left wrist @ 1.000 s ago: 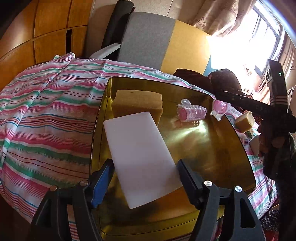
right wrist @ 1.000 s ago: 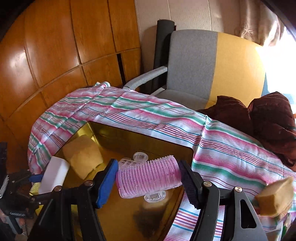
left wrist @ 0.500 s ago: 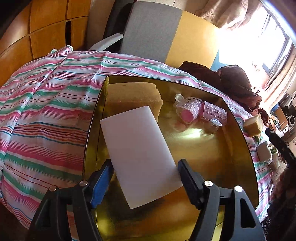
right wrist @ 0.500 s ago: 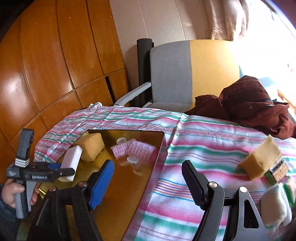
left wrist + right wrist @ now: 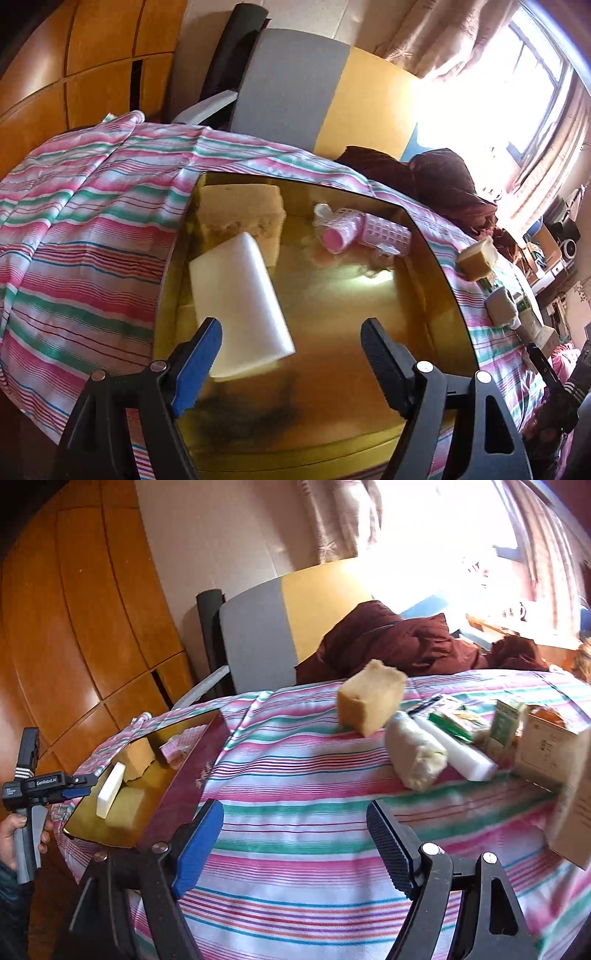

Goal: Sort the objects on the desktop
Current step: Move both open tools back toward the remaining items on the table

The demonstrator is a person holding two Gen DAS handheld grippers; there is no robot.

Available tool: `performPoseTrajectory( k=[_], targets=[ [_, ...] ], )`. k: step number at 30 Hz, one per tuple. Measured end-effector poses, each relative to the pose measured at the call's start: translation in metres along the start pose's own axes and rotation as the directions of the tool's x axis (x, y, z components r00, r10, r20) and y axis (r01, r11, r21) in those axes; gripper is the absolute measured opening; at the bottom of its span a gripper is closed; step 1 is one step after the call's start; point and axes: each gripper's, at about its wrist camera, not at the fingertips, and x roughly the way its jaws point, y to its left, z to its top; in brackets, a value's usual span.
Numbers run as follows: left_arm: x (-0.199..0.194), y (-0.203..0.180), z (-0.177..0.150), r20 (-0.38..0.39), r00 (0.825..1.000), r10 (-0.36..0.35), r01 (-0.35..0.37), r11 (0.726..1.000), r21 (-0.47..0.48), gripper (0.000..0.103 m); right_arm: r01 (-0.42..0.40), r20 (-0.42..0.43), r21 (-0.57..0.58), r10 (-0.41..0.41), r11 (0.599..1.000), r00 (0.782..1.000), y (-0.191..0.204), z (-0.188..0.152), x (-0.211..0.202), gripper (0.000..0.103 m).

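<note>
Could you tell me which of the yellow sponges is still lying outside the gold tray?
The smaller yellow sponge on the striped cloth; the larger sponge sits inside the gold tray.

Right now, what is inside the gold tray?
Inside the gold tray lie a yellow sponge, a white foam block leaning on it, and two pink hair rollers. The block hides part of the sponge and the tray floor beneath.
</note>
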Motion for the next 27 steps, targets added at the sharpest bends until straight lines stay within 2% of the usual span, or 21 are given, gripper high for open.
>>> performPoseTrajectory(
  k=[4, 7, 11, 15, 16, 19, 23, 27],
  targets=[
    [-0.009, -0.049, -0.015, 0.028, 0.996, -0.084, 0.081, 0.991, 0.106, 0.079, 0.078, 0.049, 0.07, -0.081, 0.995, 0.995, -0.031, -0.01, -0.028, 0.083],
    [-0.01, -0.088, -0.026, 0.016, 0.988, -0.156, 0.15, 0.97, 0.189, 0.079, 0.139, 0.076, 0.12, -0.149, 0.983, 0.986, -0.053, -0.017, -0.048, 0.087],
    [-0.005, -0.141, -0.051, -0.049, 0.97, -0.237, 0.241, 0.924, 0.298, 0.079, 0.2, 0.127, 0.21, -0.229, 0.957, 0.965, -0.086, -0.021, -0.074, 0.087],
    [0.01, -0.183, -0.076, -0.144, 0.951, -0.273, 0.308, 0.881, 0.36, 0.079, 0.243, 0.186, 0.289, -0.303, 0.926, 0.935, -0.113, -0.02, -0.098, 0.09],
    [0.013, -0.191, -0.081, -0.15, 0.951, -0.269, 0.307, 0.875, 0.375, 0.081, 0.251, 0.195, 0.301, -0.317, 0.92, 0.928, -0.118, -0.021, -0.103, 0.09],
    [0.013, -0.211, -0.089, -0.115, 0.97, -0.212, 0.241, 0.869, 0.431, 0.084, 0.268, 0.205, 0.34, -0.35, 0.901, 0.914, -0.133, -0.027, -0.111, 0.091],
    [0.008, -0.224, -0.083, -0.104, 0.963, -0.249, 0.269, 0.858, 0.438, 0.084, 0.277, 0.207, 0.403, -0.382, 0.872, 0.901, -0.151, -0.035, -0.116, 0.091],
    [0.006, -0.255, -0.079, -0.11, 0.949, -0.296, 0.311, 0.814, 0.49, 0.084, 0.289, 0.224, 0.454, -0.423, 0.843, 0.878, -0.163, -0.041, -0.121, 0.091]
  ],
)
